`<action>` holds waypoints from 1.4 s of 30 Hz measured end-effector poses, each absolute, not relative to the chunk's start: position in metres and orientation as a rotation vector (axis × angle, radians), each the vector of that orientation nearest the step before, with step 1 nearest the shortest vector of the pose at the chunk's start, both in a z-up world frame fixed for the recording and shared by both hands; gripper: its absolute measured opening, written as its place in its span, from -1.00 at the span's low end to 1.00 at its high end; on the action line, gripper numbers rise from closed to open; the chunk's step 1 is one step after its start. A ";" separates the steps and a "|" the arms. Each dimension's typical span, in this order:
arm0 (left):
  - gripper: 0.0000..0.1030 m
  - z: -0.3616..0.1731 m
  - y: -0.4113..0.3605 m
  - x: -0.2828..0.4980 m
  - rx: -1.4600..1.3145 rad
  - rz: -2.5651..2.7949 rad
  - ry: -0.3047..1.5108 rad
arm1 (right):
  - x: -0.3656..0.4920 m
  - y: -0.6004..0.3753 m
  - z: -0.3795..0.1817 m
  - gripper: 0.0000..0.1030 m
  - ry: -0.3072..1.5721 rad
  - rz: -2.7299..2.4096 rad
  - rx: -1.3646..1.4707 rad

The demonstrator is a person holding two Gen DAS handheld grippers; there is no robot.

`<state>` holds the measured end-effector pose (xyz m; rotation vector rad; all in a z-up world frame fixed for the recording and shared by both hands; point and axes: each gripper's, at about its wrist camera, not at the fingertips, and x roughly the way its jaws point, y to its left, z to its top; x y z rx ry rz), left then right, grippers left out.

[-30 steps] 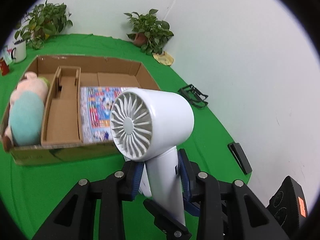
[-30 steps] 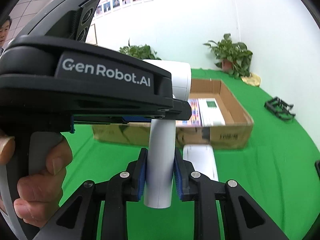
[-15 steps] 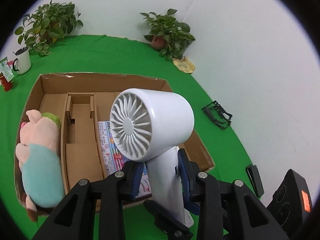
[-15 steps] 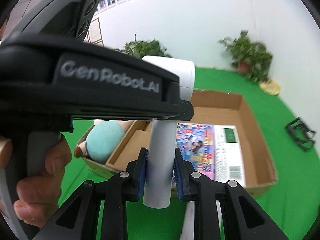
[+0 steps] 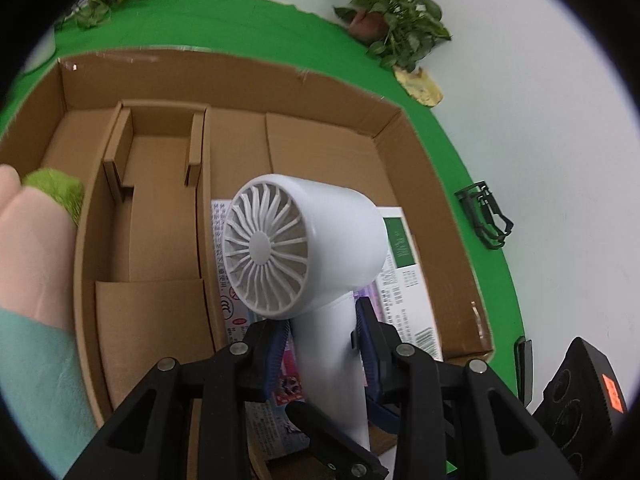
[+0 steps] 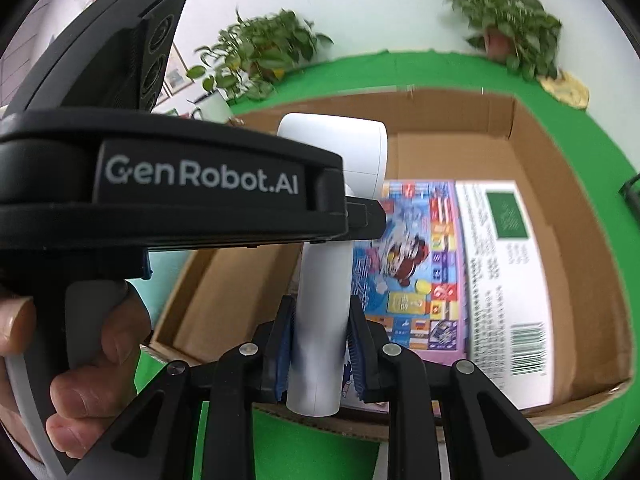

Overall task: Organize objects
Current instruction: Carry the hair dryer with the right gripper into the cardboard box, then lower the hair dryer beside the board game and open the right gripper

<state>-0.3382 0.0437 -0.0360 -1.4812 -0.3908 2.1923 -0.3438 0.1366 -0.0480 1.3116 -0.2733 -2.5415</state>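
- Clamping the white hair dryer (image 5: 320, 264) by its handle, both the left gripper (image 5: 322, 344) and right gripper (image 6: 318, 344) hold it above the cardboard box (image 5: 400, 128).
- Only the left view shows the plush toy (image 5: 32, 280) in the box's left compartment.
- Only the right view shows the hand (image 6: 80, 380).

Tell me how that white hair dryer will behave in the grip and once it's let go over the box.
The hair dryer looks rigid plastic, so it should not flex. Its smooth round handle, pinched by both the left gripper and right gripper, might twist or slip. Top-heavy with that big head, it will probably tip onto its side in the cardboard box.
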 end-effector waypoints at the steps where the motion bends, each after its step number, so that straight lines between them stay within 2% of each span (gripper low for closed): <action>1: -0.38 -0.042 0.043 -0.340 -1.499 2.184 -0.395 | -0.346 0.137 -0.054 -0.56 -0.288 -2.533 1.324; 4: -0.37 -0.054 0.041 -0.344 -1.521 2.163 -0.423 | -0.345 0.138 -0.062 -0.56 -0.329 -2.528 1.329; 13: -0.34 -0.046 0.038 -0.340 -1.534 2.154 -0.380 | -0.340 0.132 -0.059 -0.54 -0.314 -2.553 1.340; 16: -0.35 -0.037 0.035 -0.330 -1.510 2.173 -0.337 | -0.339 0.130 -0.057 -0.49 -0.300 -2.533 1.344; 21: -0.35 -0.021 0.016 -0.311 -1.454 2.234 -0.325 | -0.342 0.129 -0.047 -0.27 -0.287 -2.519 1.299; 24: -0.35 -0.016 0.007 -0.303 -1.434 2.268 -0.324 | -0.344 0.125 -0.042 -0.26 -0.270 -2.537 1.301; 26: -0.35 -0.015 0.001 -0.296 -1.429 2.292 -0.314 | -0.348 0.124 -0.046 -0.44 -0.267 -2.540 1.343; 34: -0.35 -0.020 -0.017 -0.275 -1.416 2.353 -0.297 | -0.338 0.130 -0.050 -0.43 -0.274 -2.532 1.341; 36: -0.34 -0.015 -0.018 -0.264 -1.377 2.408 -0.258 | -0.334 0.132 -0.043 -0.28 -0.255 -2.570 1.280; 37: -0.35 -0.011 -0.020 -0.257 -1.345 2.441 -0.237 | -0.324 0.135 -0.037 0.14 -0.241 -2.597 1.231; 38: -0.33 -0.008 -0.020 -0.250 -1.315 2.471 -0.222 | -0.308 0.141 -0.027 0.77 -0.223 -2.635 1.153; 39: -0.29 -0.002 -0.022 -0.238 -1.269 2.522 -0.200 | -0.295 0.145 -0.020 1.00 -0.202 -2.670 1.095; 40: -0.13 0.002 -0.022 -0.228 -1.225 2.568 -0.180 | -0.274 0.152 -0.013 0.99 -0.174 -2.712 1.015; 41: 0.15 0.007 -0.023 -0.217 -1.170 2.616 -0.156 | -0.261 0.157 -0.010 1.00 -0.172 -2.726 0.984; 42: 0.33 0.012 -0.022 -0.199 -1.084 2.694 -0.108 | -0.247 0.164 -0.010 1.00 -0.182 -2.725 0.966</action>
